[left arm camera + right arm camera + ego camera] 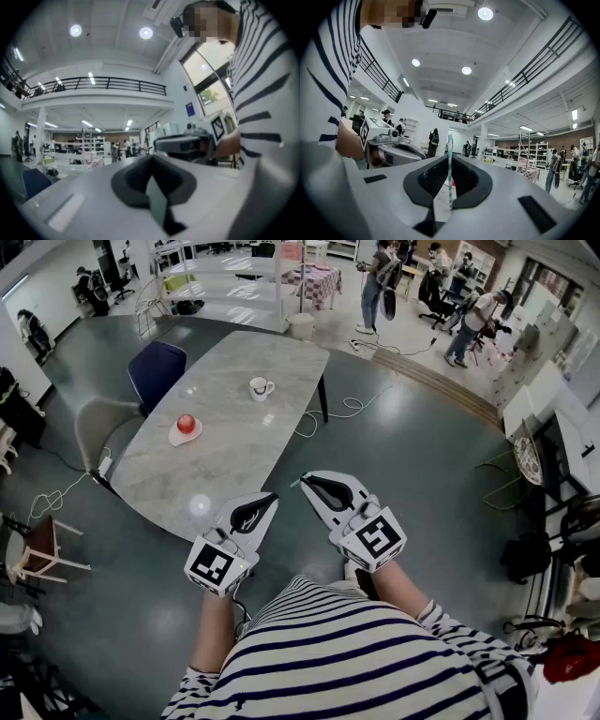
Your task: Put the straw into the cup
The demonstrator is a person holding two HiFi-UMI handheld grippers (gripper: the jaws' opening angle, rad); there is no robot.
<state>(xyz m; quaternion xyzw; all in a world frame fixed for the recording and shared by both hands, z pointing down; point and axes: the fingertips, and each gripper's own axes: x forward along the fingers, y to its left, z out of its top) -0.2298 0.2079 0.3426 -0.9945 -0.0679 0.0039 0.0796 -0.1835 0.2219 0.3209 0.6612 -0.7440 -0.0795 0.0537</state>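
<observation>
A white cup (261, 387) with a handle stands on the far half of the marble table (234, 451). Both grippers are held close to my striped shirt, off the table's near end and well short of the cup. In the right gripper view a thin green-and-white striped straw (450, 173) stands upright between the jaws of my right gripper (449, 161), which is shut on it. The right gripper (305, 482) points toward the table. My left gripper (271, 496) is shut with nothing in it; its view (151, 159) faces the room, not the table.
A red object on a white plate (186, 427) lies left of the cup. A blue chair (156, 371) and a grey chair (96, 430) stand at the table's left side, a wooden chair (37, 551) farther left. Cables (349, 409) lie on the floor. Several people stand at the back.
</observation>
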